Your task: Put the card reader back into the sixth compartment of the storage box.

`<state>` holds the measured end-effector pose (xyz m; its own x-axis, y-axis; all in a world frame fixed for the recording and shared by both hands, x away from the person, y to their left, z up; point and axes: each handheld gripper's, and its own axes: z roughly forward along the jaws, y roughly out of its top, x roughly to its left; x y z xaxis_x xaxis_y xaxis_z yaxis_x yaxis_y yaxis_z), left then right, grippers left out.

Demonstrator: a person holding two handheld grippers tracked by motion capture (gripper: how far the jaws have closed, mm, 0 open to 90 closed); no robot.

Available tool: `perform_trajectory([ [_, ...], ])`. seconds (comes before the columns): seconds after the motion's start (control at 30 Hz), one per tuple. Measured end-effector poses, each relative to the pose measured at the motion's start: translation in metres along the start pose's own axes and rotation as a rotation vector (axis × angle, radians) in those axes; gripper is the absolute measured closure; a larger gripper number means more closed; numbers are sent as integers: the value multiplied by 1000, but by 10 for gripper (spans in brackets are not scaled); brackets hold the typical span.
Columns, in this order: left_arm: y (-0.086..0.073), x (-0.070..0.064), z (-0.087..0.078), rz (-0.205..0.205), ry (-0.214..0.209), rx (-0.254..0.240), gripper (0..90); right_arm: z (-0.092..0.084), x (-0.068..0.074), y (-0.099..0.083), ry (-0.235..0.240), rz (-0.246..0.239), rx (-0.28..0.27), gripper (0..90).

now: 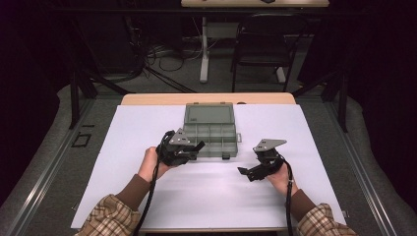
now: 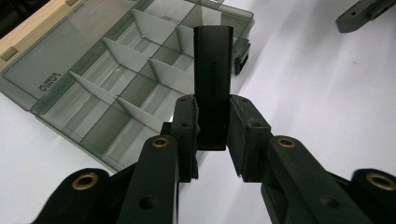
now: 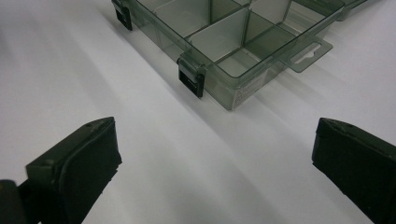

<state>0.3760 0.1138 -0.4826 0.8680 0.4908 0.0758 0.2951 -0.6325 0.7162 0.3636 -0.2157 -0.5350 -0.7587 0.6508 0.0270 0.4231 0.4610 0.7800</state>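
Each hand-held gripper is black, the left hand-held gripper (image 1: pixel 194 149) and the right hand-held gripper (image 1: pixel 244 172) alike. A grey three-cornered plate sits on top. Brass rings dot the arms. A black cable trails behind. The sleeves (image 1: pixel 110 216) are brown plaid.

A white sheet (image 1: pixel 147 147) is spread over a wooden desk (image 1: pixel 147 99). Behind it, a black chair (image 1: pixel 265 42) and tangled cables (image 1: pixel 167 56) are seen on the floor.

Right gripper (image 3: pixel 212 154): jaws wide apart, nothing btwn them, over white table surface (image 3: pixel 140 116). Ahead: open smoky-grey clear plastic compartment box (image 3: pixel 243 42), empty dividers, two black latches (image 3: pixel 191 79), hang tab at its right.
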Motion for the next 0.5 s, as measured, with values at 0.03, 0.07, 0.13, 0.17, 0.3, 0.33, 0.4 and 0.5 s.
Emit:
perform_trajectory([
  [0.03,0,1,0,-3,5,-1,736,0,0,0,-3,-2,0,0],
  [0.07,0,1,0,-7,8,-3,736,0,0,0,-3,-3,0,0],
  [0.13,0,3,0,-18,10,-8,736,0,1,0,-3,-3,-1,0],
  [0.17,0,4,0,-26,14,-12,736,0,1,0,-3,-5,0,0],
  [0.3,3,6,3,-41,21,-15,736,-1,2,1,-8,-8,-4,0],
  [0.33,3,6,4,-44,23,-14,736,-1,2,1,-8,-7,-8,0],
  [0.4,4,7,5,-51,27,-16,736,-1,1,1,-9,-7,-9,0],
  [0.5,5,9,6,-62,32,-18,736,-1,1,1,-7,-9,-7,0],
])
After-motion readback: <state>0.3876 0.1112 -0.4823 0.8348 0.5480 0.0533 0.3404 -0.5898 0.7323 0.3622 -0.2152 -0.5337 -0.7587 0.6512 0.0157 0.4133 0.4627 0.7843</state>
